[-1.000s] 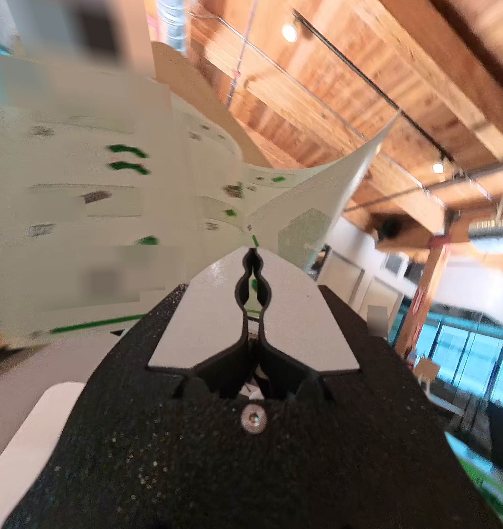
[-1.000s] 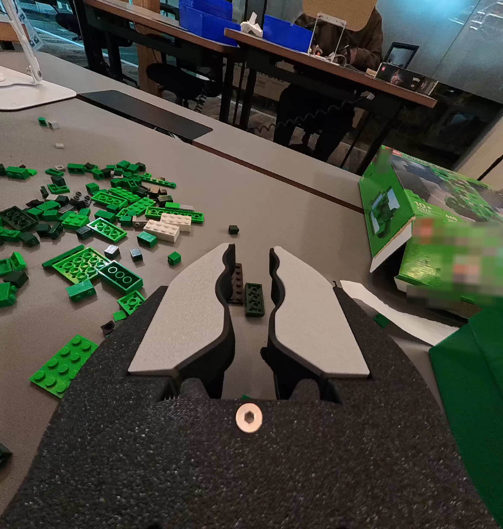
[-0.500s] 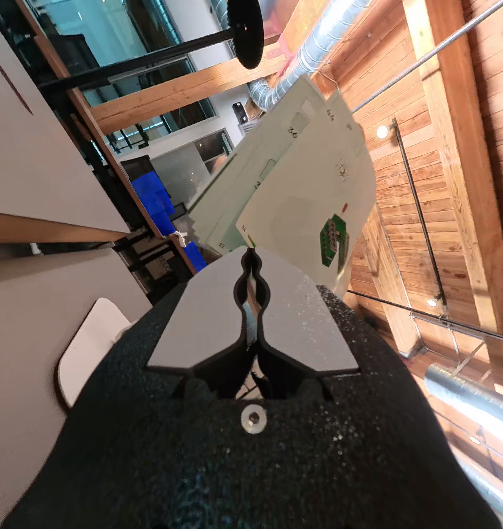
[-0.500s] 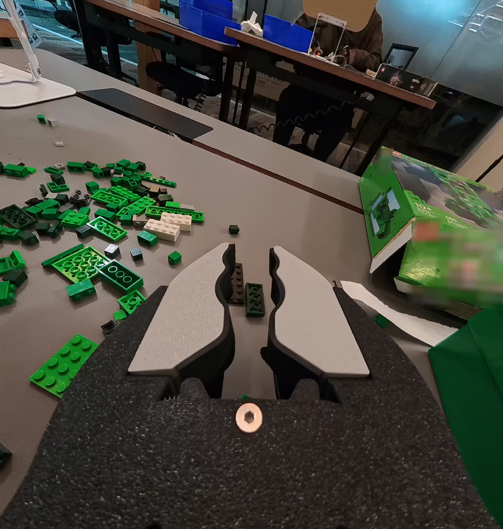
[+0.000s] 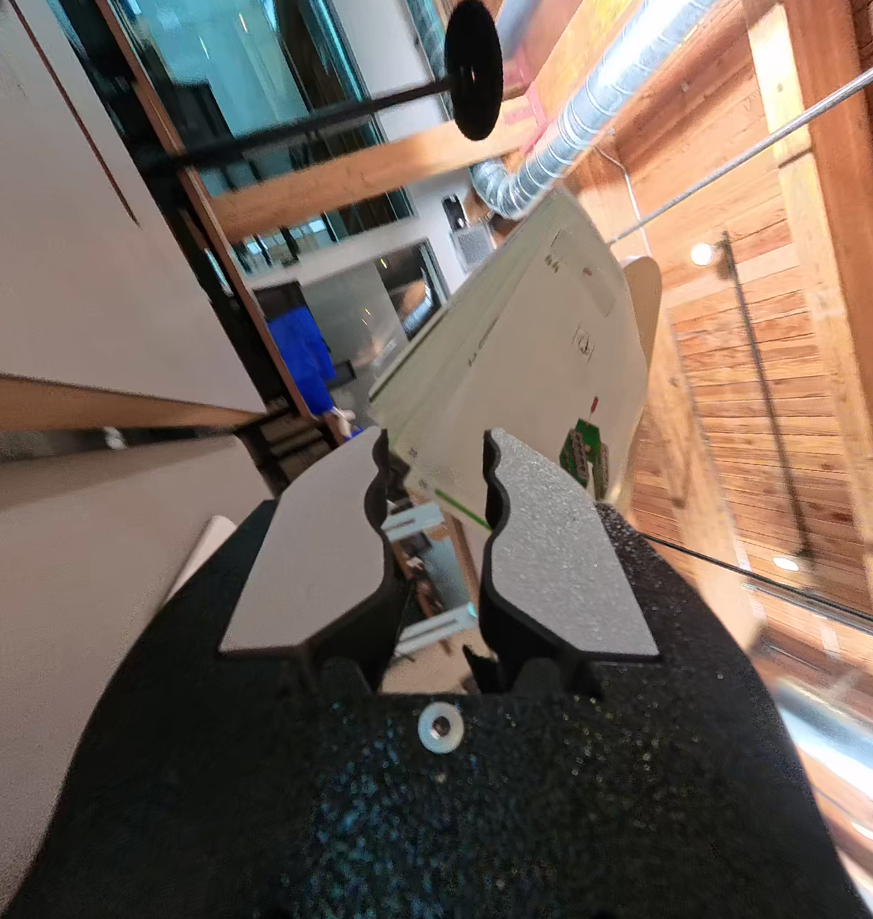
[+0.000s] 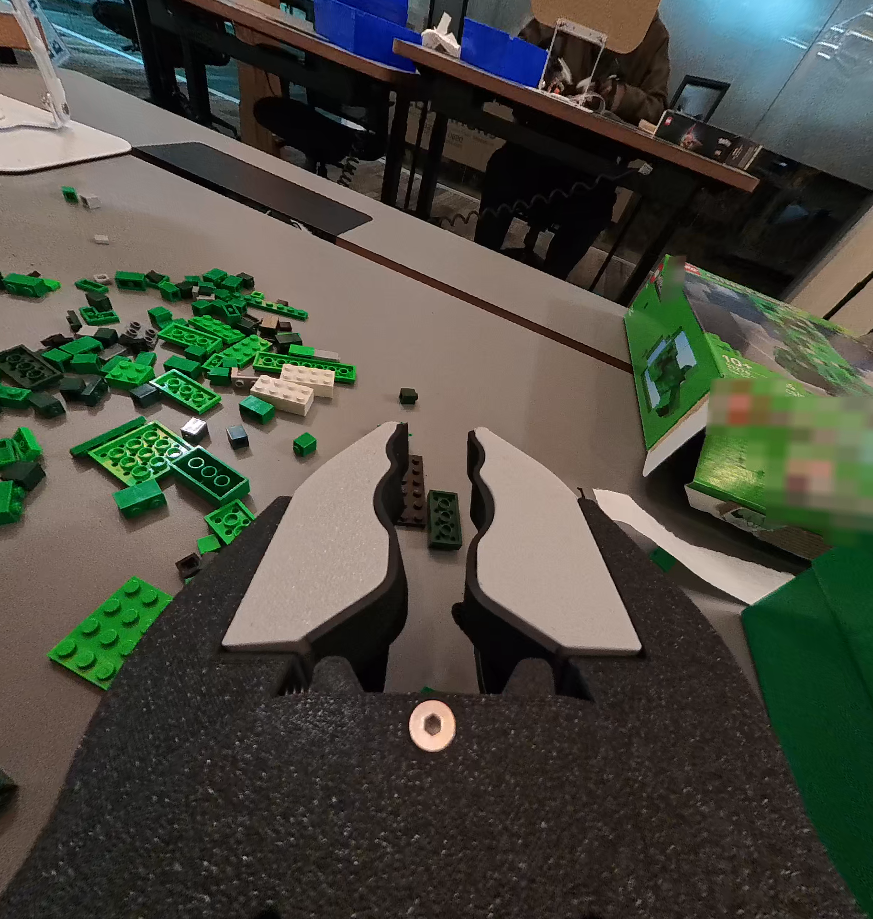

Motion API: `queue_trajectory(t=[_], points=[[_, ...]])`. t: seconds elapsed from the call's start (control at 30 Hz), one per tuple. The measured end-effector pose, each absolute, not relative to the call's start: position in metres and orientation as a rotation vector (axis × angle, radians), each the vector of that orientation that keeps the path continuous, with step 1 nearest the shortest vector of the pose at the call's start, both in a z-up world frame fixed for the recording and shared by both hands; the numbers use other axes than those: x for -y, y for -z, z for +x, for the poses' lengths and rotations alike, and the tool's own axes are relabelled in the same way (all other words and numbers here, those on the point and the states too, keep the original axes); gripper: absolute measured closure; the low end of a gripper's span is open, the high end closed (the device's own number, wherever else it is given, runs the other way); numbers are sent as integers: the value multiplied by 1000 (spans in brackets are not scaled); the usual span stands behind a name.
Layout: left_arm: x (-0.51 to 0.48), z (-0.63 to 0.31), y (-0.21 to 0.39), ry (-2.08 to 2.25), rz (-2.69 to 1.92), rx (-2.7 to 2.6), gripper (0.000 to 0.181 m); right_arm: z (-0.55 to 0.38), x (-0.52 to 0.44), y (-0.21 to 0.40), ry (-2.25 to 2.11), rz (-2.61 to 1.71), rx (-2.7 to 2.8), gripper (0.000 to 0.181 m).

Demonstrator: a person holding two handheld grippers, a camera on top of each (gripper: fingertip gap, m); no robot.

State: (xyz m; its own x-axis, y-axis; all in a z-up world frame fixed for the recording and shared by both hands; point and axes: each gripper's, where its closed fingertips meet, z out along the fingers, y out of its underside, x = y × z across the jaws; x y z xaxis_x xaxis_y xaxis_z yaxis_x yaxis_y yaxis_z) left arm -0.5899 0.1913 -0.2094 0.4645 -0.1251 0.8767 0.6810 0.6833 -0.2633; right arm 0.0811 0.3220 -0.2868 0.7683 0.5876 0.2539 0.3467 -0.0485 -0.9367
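The left gripper [image 5: 434, 447] points up toward the wooden ceiling [image 5: 782, 398], jaws parted; a pale instruction booklet [image 5: 519, 363] stands just beyond the tips, seemingly free of them. The right gripper [image 6: 437, 437] hovers released over the worktop [image 6: 474, 348], a dark green plate [image 6: 444, 519] and a black plate [image 6: 413, 490] between its fingers, loose bricks [image 6: 186, 358] toward the left edge, a green box [image 6: 753, 378] at the right edge.

Bare table [image 6: 499, 358] ahead; bricks [image 6: 186, 348] left, box [image 6: 753, 378] right.
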Motion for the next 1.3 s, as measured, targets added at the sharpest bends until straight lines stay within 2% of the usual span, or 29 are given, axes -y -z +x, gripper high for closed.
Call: queue_trajectory(t=[0.03, 0.17, 0.4, 0.53, 0.6, 0.97, 1.3], points=[[-182, -590, 209, 455, -661, 979, 145, 81, -322, 287, -227, -1657, 754, 160], [-162, -570, 187, 108, -756, 872, 144, 80, -322, 286, -225, -1655, 756, 160], [-249, -430, 122, -643, -1129, -73, 152, 79, -321, 287, -211, -1655, 770, 159], [-327, -377, 137, -885, -1281, -474, 131, 79, -322, 289, -198, -1657, 781, 159], [-358, -369, 145, -1000, -1314, -603, 129, 80, -322, 289, -196, -1659, 781, 159], [-433, -378, 176, -1332, -1424, -931, 140, 80, -321, 286, -214, -1651, 773, 159], [-443, -389, 170, -1333, -1475, -894, 153, 79, -321, 288, -205, -1655, 787, 159]])
